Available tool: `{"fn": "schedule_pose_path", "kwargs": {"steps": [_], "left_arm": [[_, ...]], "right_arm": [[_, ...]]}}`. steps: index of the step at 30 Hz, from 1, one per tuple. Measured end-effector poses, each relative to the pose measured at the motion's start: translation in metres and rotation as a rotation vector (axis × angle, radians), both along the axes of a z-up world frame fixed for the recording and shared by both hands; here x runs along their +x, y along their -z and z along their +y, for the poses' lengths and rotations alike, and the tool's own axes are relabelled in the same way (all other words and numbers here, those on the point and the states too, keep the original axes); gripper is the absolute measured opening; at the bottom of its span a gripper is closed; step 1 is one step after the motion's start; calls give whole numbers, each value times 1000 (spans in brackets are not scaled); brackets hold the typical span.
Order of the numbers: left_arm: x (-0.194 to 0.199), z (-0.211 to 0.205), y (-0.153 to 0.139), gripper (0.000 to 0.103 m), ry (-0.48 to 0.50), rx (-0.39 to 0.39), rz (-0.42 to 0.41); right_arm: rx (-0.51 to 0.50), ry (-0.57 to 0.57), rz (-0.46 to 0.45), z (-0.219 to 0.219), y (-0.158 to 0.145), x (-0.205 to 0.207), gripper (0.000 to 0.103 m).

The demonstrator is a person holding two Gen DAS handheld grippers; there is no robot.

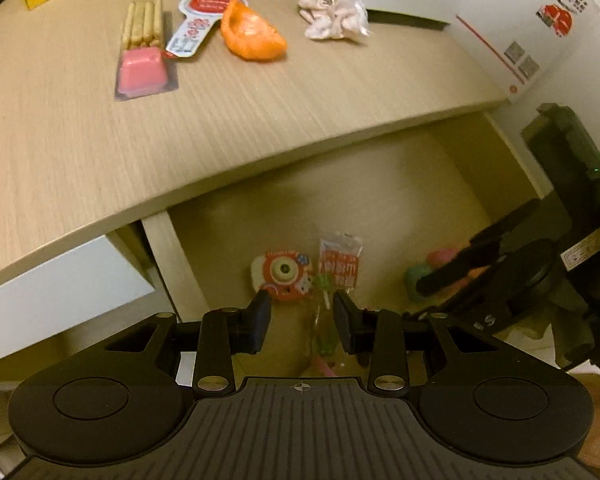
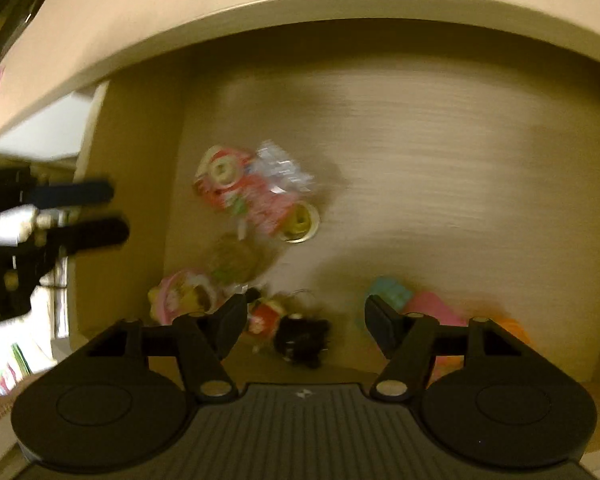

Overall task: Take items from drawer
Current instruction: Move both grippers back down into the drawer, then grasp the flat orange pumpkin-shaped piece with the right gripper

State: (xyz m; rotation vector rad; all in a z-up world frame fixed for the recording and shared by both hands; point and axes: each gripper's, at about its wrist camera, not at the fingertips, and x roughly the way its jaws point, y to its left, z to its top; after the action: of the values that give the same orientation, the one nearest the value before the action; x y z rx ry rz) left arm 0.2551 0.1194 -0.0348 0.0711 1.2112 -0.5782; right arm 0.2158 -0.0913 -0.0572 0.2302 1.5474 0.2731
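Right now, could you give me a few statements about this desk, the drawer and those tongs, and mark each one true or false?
1. An orange peel lies on the desk top. True.
2. The drawer under the desk is shut. False: it stands open, with small toys and packets inside.
3. The right tongs are clamped on a black toy. False: their jaws stand apart, over the toy, not pressing it.
4. A pink block in a clear pack sits on the desk top. True.
5. The left tongs point down into the drawer. True.
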Motion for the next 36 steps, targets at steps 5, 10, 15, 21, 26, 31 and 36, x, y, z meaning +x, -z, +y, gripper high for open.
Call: {"fn": "schedule_pose_path", "kwargs": {"steps": [5, 10, 15, 21, 26, 31, 36], "left_arm": [[-8, -35, 12, 33, 200, 126, 75], [-8, -55, 32, 29, 247, 164, 172], [-12, -55, 38, 26, 228, 192, 198], [0, -25, 7, 26, 51, 68, 148], [12, -8, -17, 26, -47, 55, 52], [26, 1, -30, 26, -136, 27, -3], [22, 4, -36, 26, -156, -2, -9]], "right_arm": [[-11, -51, 137, 14, 16, 2, 66], [4, -3, 212, 11, 41, 1, 60], [-3, 72, 110, -8, 33, 8, 35], [-31, 147, -4, -34, 14, 21, 51], [163, 53, 50, -2, 6, 4, 62], [186, -57, 91, 51, 18, 1, 62], [178, -87, 145, 68, 36, 4, 55]]}}
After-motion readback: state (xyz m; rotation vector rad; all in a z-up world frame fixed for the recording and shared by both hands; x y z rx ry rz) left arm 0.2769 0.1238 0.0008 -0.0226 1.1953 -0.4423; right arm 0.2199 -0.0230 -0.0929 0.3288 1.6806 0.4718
